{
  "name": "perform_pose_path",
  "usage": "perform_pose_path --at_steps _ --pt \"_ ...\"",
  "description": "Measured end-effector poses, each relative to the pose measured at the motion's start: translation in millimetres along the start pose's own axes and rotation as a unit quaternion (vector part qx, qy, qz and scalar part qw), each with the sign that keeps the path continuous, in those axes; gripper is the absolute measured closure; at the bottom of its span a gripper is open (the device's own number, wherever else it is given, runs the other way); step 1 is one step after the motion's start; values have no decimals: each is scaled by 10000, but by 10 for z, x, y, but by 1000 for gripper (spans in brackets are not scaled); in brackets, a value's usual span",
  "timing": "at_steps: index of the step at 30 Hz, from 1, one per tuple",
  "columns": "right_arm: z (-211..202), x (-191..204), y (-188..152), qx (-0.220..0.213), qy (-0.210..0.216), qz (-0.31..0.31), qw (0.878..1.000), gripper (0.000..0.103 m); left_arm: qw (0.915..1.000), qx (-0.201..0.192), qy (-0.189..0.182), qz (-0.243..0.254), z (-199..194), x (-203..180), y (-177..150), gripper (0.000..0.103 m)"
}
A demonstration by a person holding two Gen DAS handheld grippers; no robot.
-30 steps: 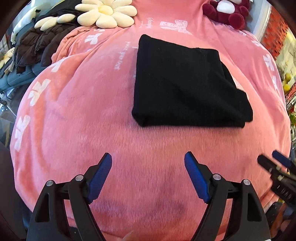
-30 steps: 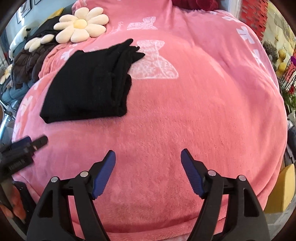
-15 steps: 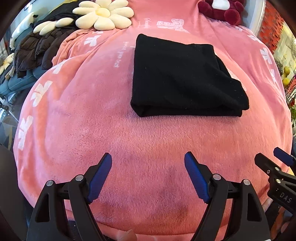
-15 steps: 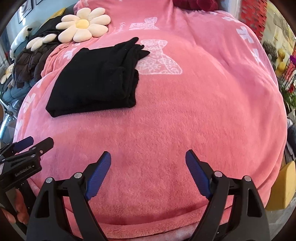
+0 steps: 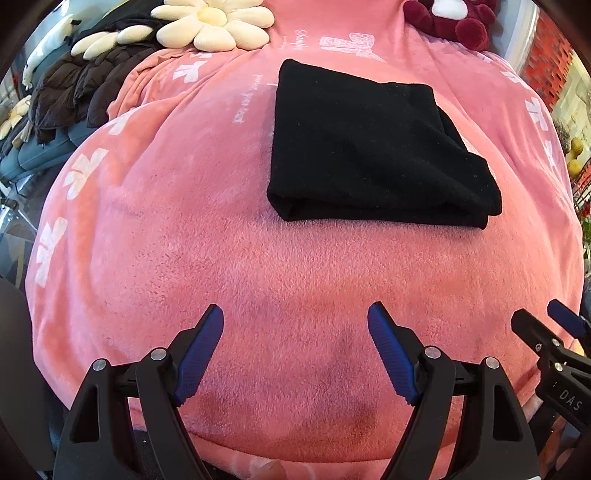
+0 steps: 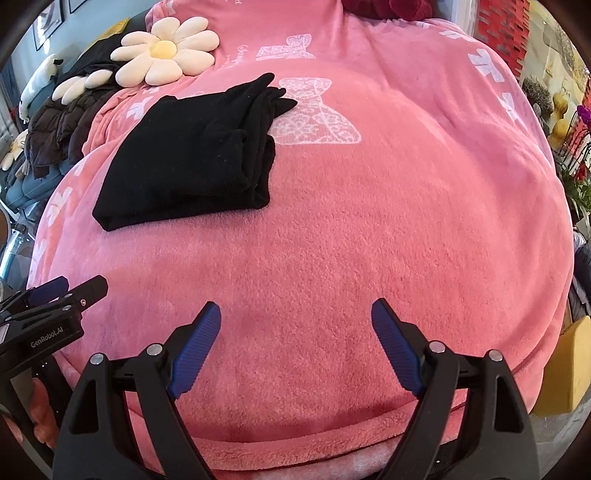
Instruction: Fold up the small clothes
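In the left wrist view, the left tool [image 5: 295,347] hangs low over the near part of a pink blanket [image 5: 184,236], its two blue-padded fingers [image 5: 197,354] spread wide with nothing between them. The folded black garment [image 5: 373,147] lies flat on the blanket, well apart from the tool, farther away and a little to the right of its centre line; its thick folded edge faces the tool and its layered ends point right. The right tool [image 5: 546,332] juts in at the lower right edge, seen side-on. At the far left sit a cream flower cushion [image 5: 218,24] and a dark brown quilted jacket [image 5: 74,92]; a dark red plush toy [image 5: 458,18] sits at the far right. In the right wrist view, the right tool [image 6: 295,343] also hangs over the near blanket [image 6: 406,206], fingers [image 6: 397,347] spread wide and holding nothing. The garment [image 6: 188,162] lies far and to the left of this tool, well apart from it, its loose layered ends pointing right toward a white lace bow print [image 6: 314,118] that it partly overlaps. The left tool [image 6: 70,291] pokes in at the left edge, nearer than the garment and apart from it. The flower cushion [image 6: 166,51] lies beyond the garment at the far left, beside the jacket [image 6: 59,125].
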State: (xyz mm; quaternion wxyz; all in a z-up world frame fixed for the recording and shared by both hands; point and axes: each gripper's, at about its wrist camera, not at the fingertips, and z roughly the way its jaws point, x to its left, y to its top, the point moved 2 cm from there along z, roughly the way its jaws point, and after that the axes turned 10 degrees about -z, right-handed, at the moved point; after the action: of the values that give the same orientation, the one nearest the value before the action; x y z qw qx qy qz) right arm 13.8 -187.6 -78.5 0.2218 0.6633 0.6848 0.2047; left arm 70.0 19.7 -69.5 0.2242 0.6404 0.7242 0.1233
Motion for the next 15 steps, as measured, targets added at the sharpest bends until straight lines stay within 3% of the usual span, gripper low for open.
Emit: perform_pose_path --at_steps 15 --pt "-2 29 -29 37 -7 -57 10000 22 9999 114 -55 72 23 -27 -31 24"
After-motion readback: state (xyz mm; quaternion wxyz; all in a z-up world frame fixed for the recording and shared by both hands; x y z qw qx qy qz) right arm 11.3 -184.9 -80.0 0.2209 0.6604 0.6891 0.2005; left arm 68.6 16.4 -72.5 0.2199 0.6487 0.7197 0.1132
